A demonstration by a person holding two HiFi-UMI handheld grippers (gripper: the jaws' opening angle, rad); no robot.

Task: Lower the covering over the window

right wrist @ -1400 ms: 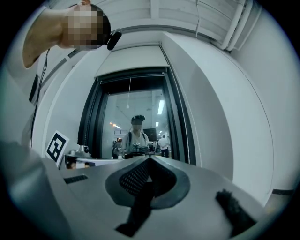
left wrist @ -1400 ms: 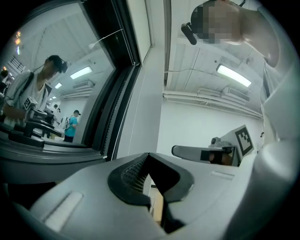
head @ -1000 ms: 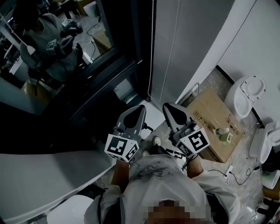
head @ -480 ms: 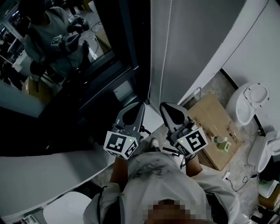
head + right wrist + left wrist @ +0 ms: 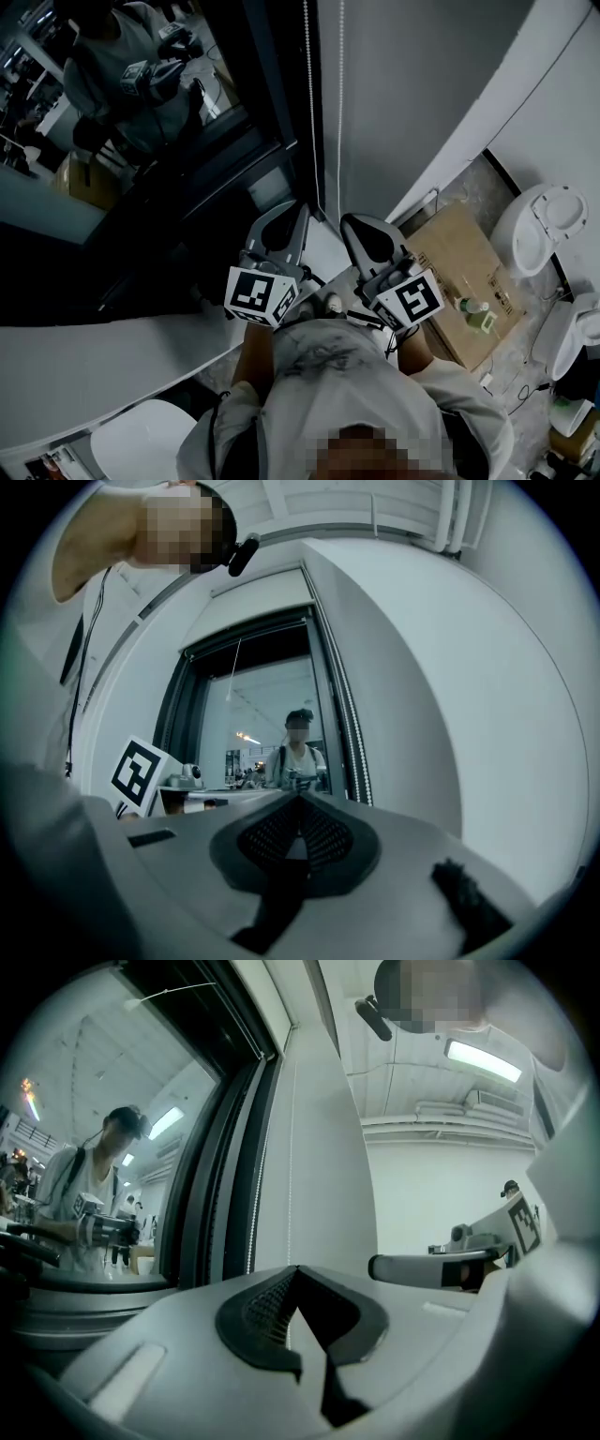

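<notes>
A dark window [image 5: 141, 141] fills the left of the head view and mirrors the person. Along its right frame hang a beaded chain [image 5: 307, 94] and a thin white cord [image 5: 339, 94]. My left gripper [image 5: 298, 208] is shut and empty, pointing level at the frame just below the chain's end. My right gripper [image 5: 352, 225] is beside it, also shut and empty. In the left gripper view the chain [image 5: 253, 1194] and cord [image 5: 292, 1147] run down beyond the shut jaws [image 5: 298, 1269]. In the right gripper view the chain [image 5: 352, 724] hangs right of the shut jaws [image 5: 300, 797]. The covering itself is not visible.
A pale wall panel [image 5: 422, 84] stands right of the chains. On the floor at the right lie a cardboard box [image 5: 450, 253] with a green bottle [image 5: 480, 317] on it, white fixtures [image 5: 539, 220] and cables. A white ledge [image 5: 94, 361] runs below the window.
Both grippers have moved a little closer to the window frame and the hanging chains. Their jaws stayed shut and empty.
</notes>
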